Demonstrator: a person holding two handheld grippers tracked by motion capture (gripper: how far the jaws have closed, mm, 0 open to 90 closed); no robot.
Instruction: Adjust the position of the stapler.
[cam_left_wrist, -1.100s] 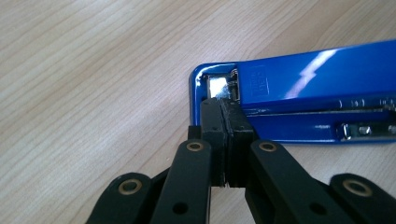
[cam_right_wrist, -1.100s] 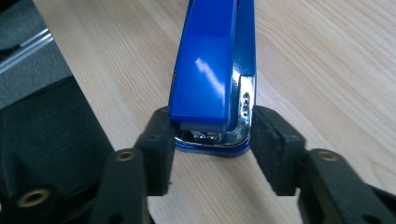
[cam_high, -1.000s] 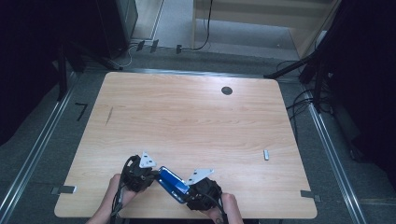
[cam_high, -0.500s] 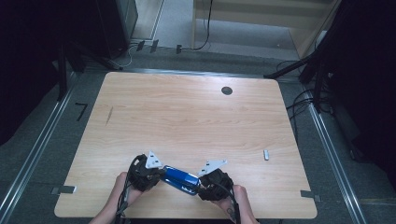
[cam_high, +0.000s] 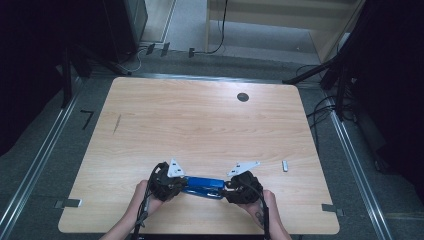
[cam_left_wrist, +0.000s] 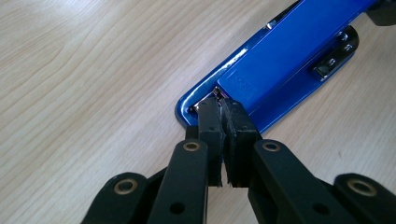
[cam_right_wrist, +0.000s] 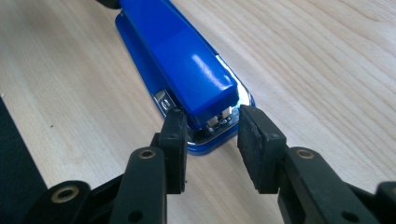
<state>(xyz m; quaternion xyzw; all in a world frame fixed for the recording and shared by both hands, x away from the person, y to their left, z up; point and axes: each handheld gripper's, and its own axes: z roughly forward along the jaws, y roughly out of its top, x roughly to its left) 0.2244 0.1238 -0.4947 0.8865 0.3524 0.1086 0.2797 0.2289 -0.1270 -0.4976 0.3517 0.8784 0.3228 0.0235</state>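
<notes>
Blue stapler (cam_high: 202, 185): lies flat on the wooden table (cam_high: 200, 125), low in the centre of the high view, lengthwise between my two tongs.
Left tongs (cam_high: 176, 184): at the lower left of centre; in the left gripper view my jaws are pressed together, pads meeting at the stapler's (cam_left_wrist: 280, 60) rear end. I cannot tell whether they pinch a bit of metal there or just touch it.
Right tongs (cam_high: 231, 186): at the lower right of centre; in the right gripper view my jaws stand apart, one pad on each side of the stapler's (cam_right_wrist: 187, 65) nose, not yet squeezing.
Step in hand: I judge I am steadying the back while taking the front.
How to do it well: centre the nose between the pads, close evenly on the blue top, and keep the left end pressed down so nothing pivots.
Far right: a small grey piece (cam_high: 285, 165) lies well apart, not in my way.
</notes>
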